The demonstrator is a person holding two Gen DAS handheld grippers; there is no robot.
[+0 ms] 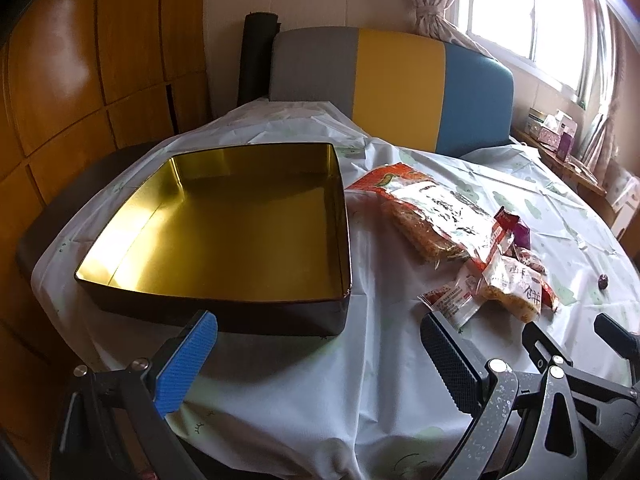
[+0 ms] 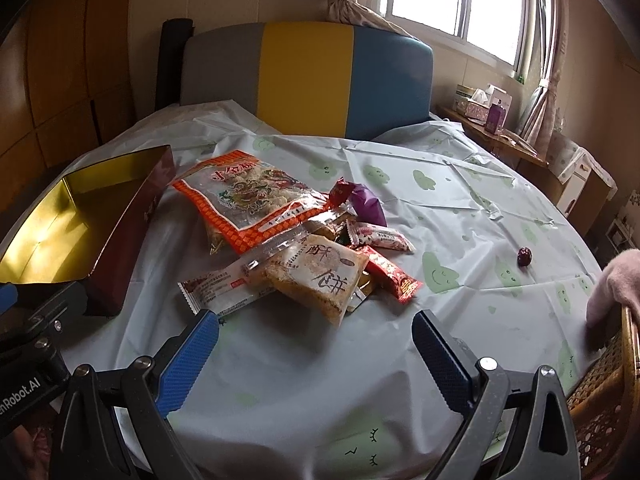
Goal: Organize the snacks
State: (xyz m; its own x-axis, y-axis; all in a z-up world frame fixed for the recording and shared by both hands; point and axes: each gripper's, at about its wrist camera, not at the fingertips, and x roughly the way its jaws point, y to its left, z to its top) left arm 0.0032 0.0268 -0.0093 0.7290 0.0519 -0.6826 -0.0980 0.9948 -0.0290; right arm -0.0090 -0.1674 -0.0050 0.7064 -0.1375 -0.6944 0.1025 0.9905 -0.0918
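Both claws (image 1: 320, 340) (image 2: 316, 336) spread wide, low over tablecloth (image 2: 300, 364)

Snack packets (image 2: 304, 240) heaped beside gold-lined tin (image 2: 60, 224), jaws apart

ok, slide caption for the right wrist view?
Open right tongs face the snack pile beside the empty tin.

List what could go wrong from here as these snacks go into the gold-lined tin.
1. The snack packets lie overlapped in a heap; gripping the large orange-edged bag may drag or scatter the small ones lying against it.
2. The small dark red round thing sits alone, apart from the heap, and may be overlooked or roll on the plastic tablecloth.
3. The cloth is creased and may bunch under the open right gripper or shift the tin.
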